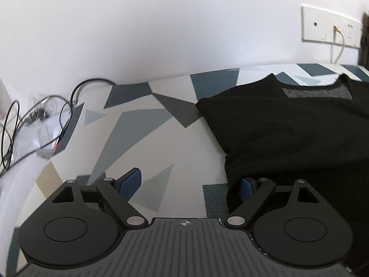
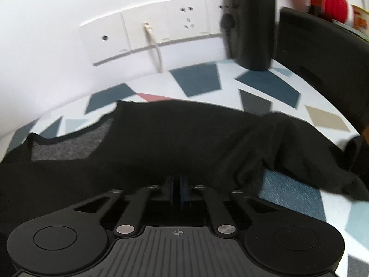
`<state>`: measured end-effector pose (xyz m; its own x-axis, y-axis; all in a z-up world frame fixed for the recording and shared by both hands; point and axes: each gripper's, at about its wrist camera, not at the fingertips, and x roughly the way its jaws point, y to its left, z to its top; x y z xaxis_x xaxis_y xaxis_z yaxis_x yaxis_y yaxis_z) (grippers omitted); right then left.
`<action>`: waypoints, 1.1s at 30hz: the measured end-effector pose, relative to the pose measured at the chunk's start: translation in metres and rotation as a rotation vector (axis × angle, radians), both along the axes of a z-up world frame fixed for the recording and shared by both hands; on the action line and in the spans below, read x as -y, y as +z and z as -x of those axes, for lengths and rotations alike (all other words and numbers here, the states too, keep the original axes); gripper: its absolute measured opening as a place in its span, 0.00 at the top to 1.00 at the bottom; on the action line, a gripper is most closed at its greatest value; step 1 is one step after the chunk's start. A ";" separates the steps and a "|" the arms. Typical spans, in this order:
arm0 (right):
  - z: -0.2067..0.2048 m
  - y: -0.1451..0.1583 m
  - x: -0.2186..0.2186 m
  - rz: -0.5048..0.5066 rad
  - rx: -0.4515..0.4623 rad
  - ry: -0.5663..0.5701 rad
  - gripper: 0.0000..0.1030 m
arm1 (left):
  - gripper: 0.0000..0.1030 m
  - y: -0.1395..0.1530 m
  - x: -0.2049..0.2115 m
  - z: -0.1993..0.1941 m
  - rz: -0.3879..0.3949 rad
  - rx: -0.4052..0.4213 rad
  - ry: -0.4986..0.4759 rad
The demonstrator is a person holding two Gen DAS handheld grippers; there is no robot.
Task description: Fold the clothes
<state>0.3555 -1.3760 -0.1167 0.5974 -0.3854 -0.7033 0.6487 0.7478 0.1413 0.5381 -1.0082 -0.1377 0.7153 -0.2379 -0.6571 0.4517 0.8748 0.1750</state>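
A black shirt [image 1: 288,133] lies spread on the table with a geometric-patterned cover [image 1: 143,120]; its grey-lined collar [image 1: 318,92] faces the wall. My left gripper [image 1: 189,184] is open at the shirt's left edge. Its right finger [image 1: 248,187] is tucked against the cloth, and its left finger [image 1: 130,182] is over bare table. In the right wrist view the same shirt [image 2: 184,138] fills the middle, with one part bunched toward the right. My right gripper [image 2: 177,187] has its pads nearly together, and the shirt's near edge hangs over their tips.
Loose black cables and clear plastic bags [image 1: 41,120] sit at the table's far left. A white socket panel [image 2: 147,32] with a white cord [image 2: 154,46] is on the wall. A black bottle [image 2: 251,23], a dark box-like object [image 2: 322,57] and a red item [image 2: 329,0] stand far right.
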 end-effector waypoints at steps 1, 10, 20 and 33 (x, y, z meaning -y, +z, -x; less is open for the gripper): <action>-0.002 0.005 0.001 0.047 0.017 -0.001 0.96 | 0.14 0.000 0.000 0.000 0.003 -0.001 0.011; -0.045 0.008 0.035 0.155 0.030 0.030 0.96 | 0.14 -0.001 0.010 0.008 0.002 0.017 0.114; 0.000 -0.003 0.022 0.050 0.109 -0.044 0.73 | 0.14 0.008 0.011 0.023 -0.013 -0.019 0.043; 0.011 0.000 -0.006 0.087 0.061 -0.019 0.94 | 0.14 0.003 0.015 0.034 -0.067 0.026 -0.024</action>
